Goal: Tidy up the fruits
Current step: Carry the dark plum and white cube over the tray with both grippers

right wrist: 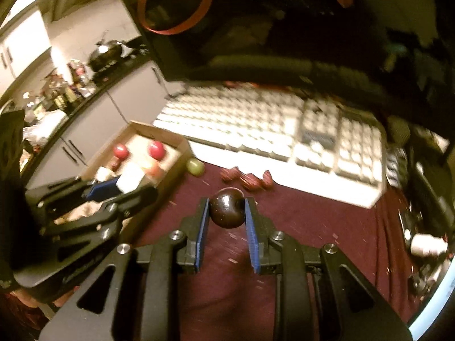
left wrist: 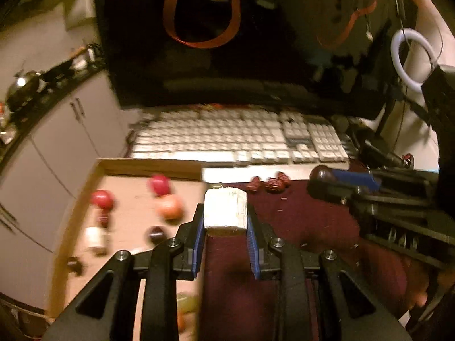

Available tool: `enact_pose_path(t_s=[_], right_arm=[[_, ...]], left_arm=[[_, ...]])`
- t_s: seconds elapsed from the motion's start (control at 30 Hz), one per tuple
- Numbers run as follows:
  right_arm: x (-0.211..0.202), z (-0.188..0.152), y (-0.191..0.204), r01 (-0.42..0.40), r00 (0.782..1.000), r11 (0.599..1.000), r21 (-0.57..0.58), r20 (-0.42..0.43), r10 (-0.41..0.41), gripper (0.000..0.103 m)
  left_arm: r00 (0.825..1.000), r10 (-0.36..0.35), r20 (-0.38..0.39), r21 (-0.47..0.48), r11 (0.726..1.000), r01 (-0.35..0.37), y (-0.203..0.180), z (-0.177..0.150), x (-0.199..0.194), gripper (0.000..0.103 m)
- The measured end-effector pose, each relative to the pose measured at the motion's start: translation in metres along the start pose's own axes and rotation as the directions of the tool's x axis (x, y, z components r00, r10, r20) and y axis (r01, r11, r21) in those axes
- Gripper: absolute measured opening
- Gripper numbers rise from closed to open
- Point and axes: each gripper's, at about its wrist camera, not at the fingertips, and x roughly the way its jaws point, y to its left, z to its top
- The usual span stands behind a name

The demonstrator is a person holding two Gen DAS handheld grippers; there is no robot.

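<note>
The left claw (left wrist: 226, 221) is pinching a pale, whitish block (left wrist: 225, 210) with a rough, fibrous top edge; both blue pads (left wrist: 199, 238) press on its sides, and the block is lifted above the place where the cardboard tray (left wrist: 148, 164) meets the dark red cloth (left wrist: 298, 221) that covers the tabletop. The right claw (right wrist: 227, 213) is pinching a dark, glossy round fruit (right wrist: 227, 211), maybe a plum, between its blue pads (right wrist: 204, 221), and it holds the fruit above the cloth. In the left wrist view the right claw comes in from the right side with this dark fruit at its tip. Inside the tray lie two red round fruits (left wrist: 159, 184), one pale orange fruit (left wrist: 170, 207), a small dark fruit (left wrist: 155, 234) and a whitish piece (left wrist: 95, 237); they are blurred, so I cannot name them more exactly. A green round fruit (right wrist: 195, 166) lies on the cloth just beside the outer wall of the tray, seen from the right wrist. A few small dark red wrinkled fruits (right wrist: 247, 180), perhaps dates, lie together on the cloth near the front edge of a white keyboard (left wrist: 236, 139). Behind the keyboard stands a dark monitor (left wrist: 227, 42). A white ring light (left wrist: 409, 59) stands at the far right.
</note>
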Motion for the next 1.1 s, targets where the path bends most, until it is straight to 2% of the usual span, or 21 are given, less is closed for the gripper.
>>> enact_pose_path(t_s=[0.2, 0.43, 0.7, 0.9, 1.1], right_arm=[[0.003, 0.025, 0.063, -0.118, 0.993, 0.992, -0.047, 0.014, 0.118, 0.027], [0.025, 0.029, 0.127, -0.178, 0.984, 0.979, -0.100, -0.028, 0.176, 0.027], [0.066, 0.011, 0.170, -0.208, 0.972, 0.968, -0.138, -0.139, 0.190, 0.027], [0.095, -0.005, 0.177, -0.222, 0.957, 0.969, -0.111, -0.213, 0.195, 0.027], [0.117, -0.017, 0.182, -0.220, 0.946, 0.971, -0.093, -0.264, 0.189, 0.027]], left_arm=[[0.991, 0.120, 0.061, -0.010, 0.993, -0.119, 0.061, -0.004, -0.053, 0.025], [0.982, 0.172, 0.082, -0.040, 0.985, -0.169, 0.107, -0.018, -0.078, 0.025], [0.991, 0.135, 0.018, -0.074, 0.988, -0.134, 0.131, -0.046, -0.056, 0.025], [0.990, 0.115, -0.084, -0.091, 0.988, -0.123, 0.146, -0.069, -0.023, 0.026], [0.986, 0.104, -0.134, -0.089, 0.989, -0.116, 0.151, -0.077, -0.006, 0.026]])
